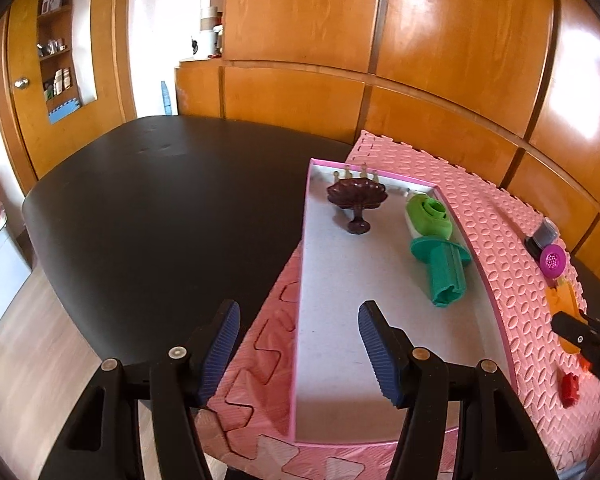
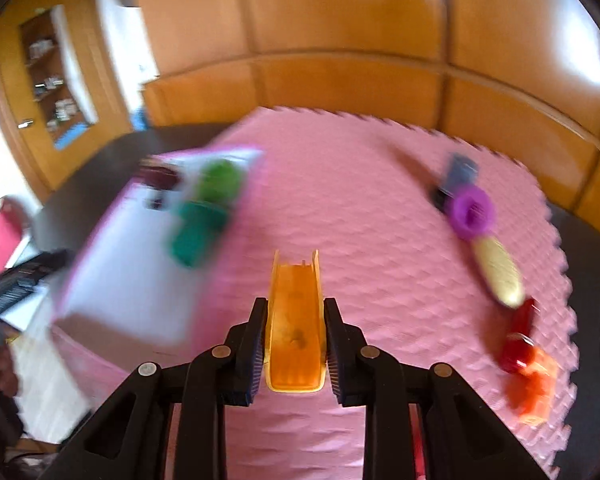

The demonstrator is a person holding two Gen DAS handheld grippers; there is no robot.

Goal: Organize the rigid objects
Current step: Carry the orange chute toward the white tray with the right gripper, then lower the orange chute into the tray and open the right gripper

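Since the right gripper [image 2: 296, 342] is clamped on the orange channel piece [image 2: 296, 320] above the pink mat [image 2: 340, 200], it looks like light, stiff plastic w/ slick walls; the side-wall grip seems sound (thin walls may flex). Left gripper [image 1: 300, 354] hangs half-open, empty, over the tray [image 1: 380, 340] holding other pcs.

Each hand-held gripper [image 1: 299, 348] is black, with ribbed blue pads [image 1: 374, 350].
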